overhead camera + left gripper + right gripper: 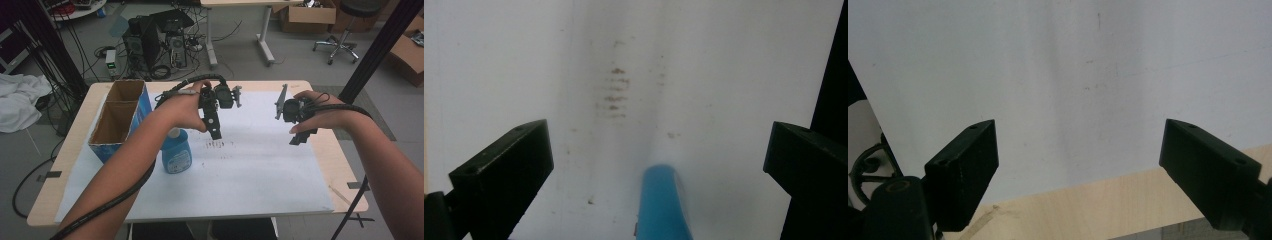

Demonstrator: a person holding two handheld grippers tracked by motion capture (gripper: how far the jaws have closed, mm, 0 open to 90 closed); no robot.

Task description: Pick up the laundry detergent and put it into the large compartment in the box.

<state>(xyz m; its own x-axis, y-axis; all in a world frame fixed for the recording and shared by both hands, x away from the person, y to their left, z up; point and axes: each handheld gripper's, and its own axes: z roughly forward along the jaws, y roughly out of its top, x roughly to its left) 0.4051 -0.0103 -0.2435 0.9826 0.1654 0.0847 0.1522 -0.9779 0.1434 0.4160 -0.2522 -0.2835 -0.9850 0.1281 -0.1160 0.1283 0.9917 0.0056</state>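
Blue bottle (177, 152) stands beside cardboard box (120, 117); both tongs gape empty.

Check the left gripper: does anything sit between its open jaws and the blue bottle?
Nothing visible does. In the left gripper view the blue bottle rises between the wide-open jaws of the left gripper, with only stained white paper beyond it.
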